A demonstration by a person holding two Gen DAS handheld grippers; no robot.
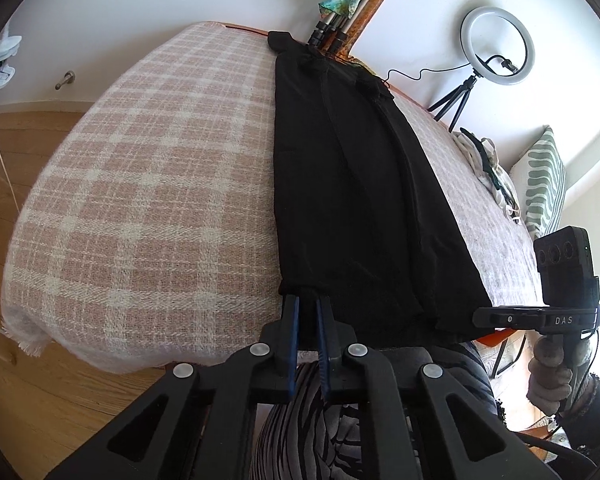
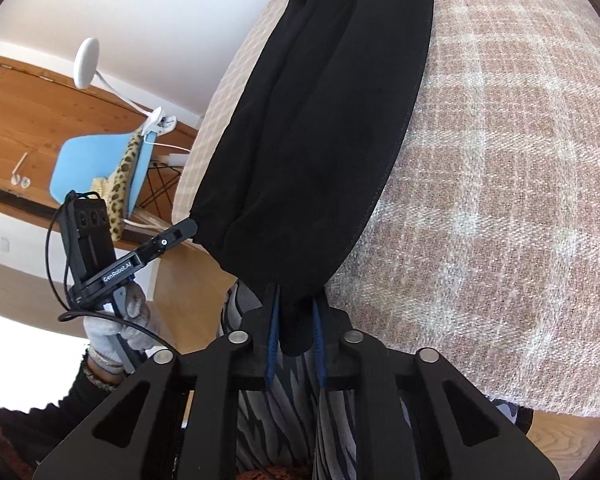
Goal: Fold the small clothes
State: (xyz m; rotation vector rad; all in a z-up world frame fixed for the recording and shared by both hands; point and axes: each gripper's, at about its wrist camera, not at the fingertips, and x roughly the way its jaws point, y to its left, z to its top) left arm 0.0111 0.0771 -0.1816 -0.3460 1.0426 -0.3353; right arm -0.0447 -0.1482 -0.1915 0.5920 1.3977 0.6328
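black garment point(image 1: 352, 184) laid long on plaid blanket point(image 1: 140, 200), frame centre | left gripper point(image 1: 308, 304), right gripper point(image 2: 294, 312) each clenched on a near-hem corner | likely to lift and fold it away

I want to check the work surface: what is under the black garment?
The black garment lies on a pink-and-white checked blanket, which shows on both sides of it. Whatever is beneath the garment's middle, and under the blanket, is covered.
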